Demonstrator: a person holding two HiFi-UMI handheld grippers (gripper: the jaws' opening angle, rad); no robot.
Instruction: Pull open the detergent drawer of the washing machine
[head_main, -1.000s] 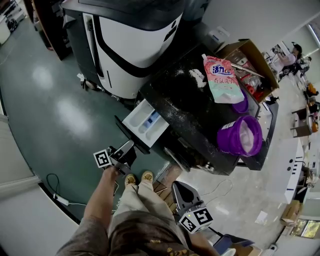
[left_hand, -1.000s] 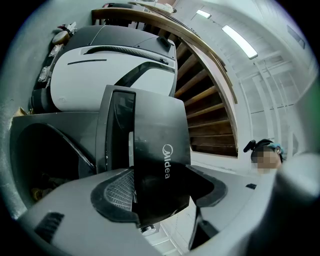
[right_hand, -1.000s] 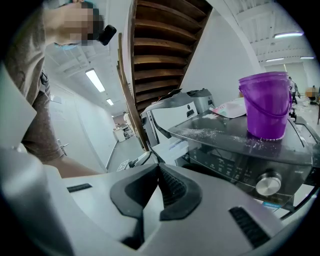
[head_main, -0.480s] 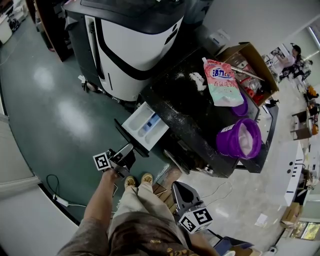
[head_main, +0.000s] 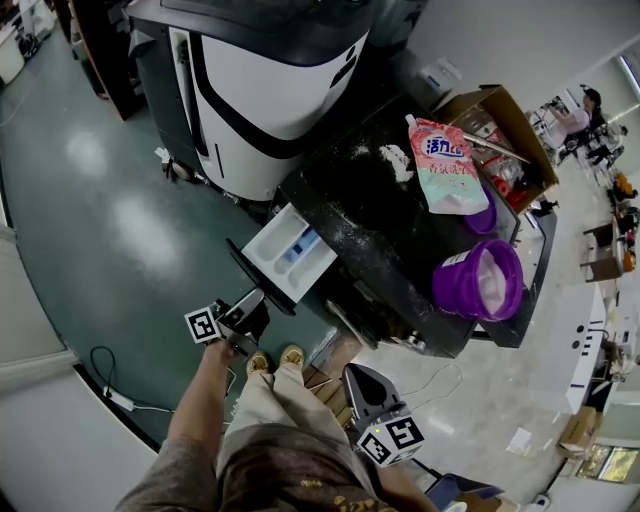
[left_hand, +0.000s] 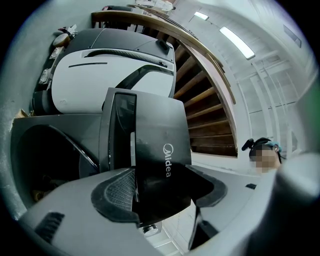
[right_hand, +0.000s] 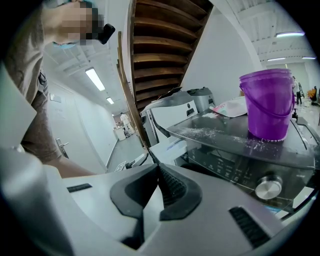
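**A:** Hardly anything has moved since a second ago. Our left gripper (head_main: 256, 298) sits in the same spot, and the detergent drawer (head_main: 290, 250) is as far out as it was.

**B:** So where do we stand?

**A:** We judge the pull done, or nearly so. The drawer juts from the washing machine (head_main: 370, 225) toward seven o'clock, its white compartments bared. Our left jaws stand wide with the black front panel between them, and the pads look to be against it. Letting go seems all that is left. Our right gripper (right_hand: 157, 172) hangs idle at five o'clock, jaws closed together on nothing.

**B:** And around us?

**A:** On the dusty black top we see a purple bucket (head_main: 480, 278) at three o'clock and a pink detergent pouch (head_main: 445, 160) at one. Spilled powder (head_main: 396, 156) lies beside the pouch, with a cardboard box (head_main: 500, 108) beyond. A big white-and-black machine (head_main: 270, 85) stands at twelve on the glossy green floor (head_main: 110, 210), and wooden stairs (left_hand: 205, 100) rise behind.
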